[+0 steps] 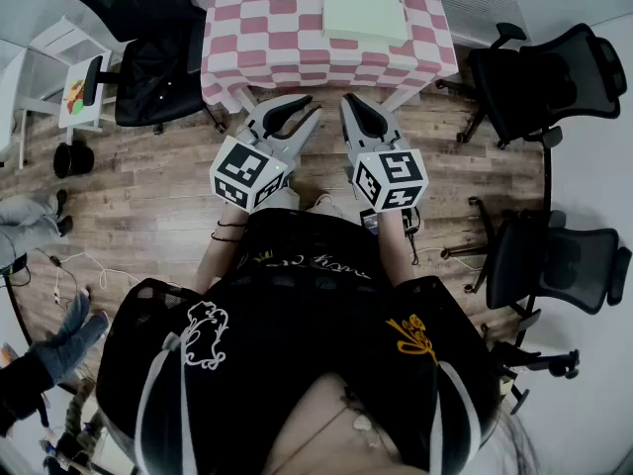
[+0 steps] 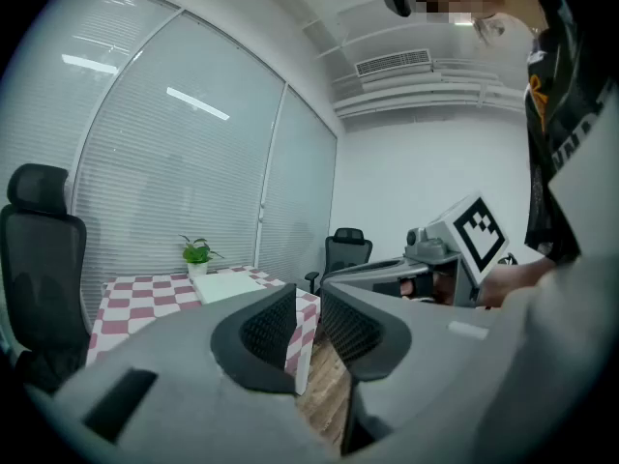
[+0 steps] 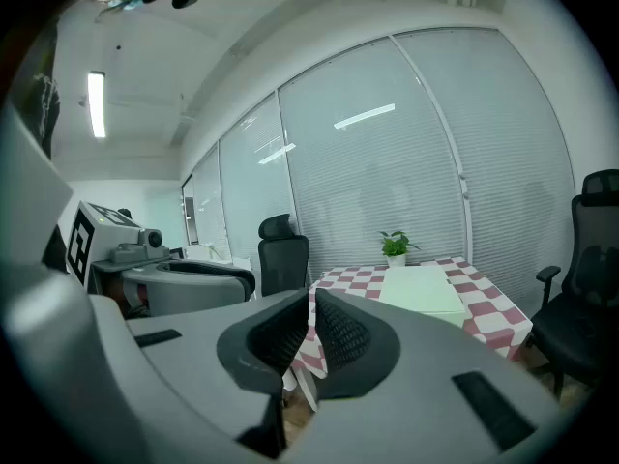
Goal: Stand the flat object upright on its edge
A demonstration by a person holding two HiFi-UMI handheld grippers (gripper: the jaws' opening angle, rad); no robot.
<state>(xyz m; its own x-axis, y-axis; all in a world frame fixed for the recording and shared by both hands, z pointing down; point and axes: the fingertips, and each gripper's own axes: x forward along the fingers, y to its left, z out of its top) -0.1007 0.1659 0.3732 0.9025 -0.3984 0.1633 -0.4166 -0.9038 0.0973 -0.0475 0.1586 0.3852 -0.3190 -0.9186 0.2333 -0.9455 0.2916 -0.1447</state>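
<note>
The flat object point(image 1: 365, 4) is a pale green board lying flat on the table point(image 1: 267, 38), which has a pink and white checked cloth. It also shows in the left gripper view point(image 2: 228, 284) and in the right gripper view point(image 3: 423, 289), with a small potted plant point(image 3: 395, 246) behind it. My left gripper point(image 1: 305, 117) and right gripper point(image 1: 352, 110) hang side by side over the wooden floor, short of the table's near edge. Both are shut and hold nothing. The left gripper's jaws point(image 2: 308, 309) and the right gripper's jaws point(image 3: 311, 323) point at the table.
Black office chairs stand left of the table point(image 1: 148, 47) and to the right point(image 1: 534, 77), point(image 1: 564, 260). A small white side table point(image 1: 74, 97) is at the far left. Another person's legs point(image 1: 30, 221) show at the left edge. Cables lie on the floor there.
</note>
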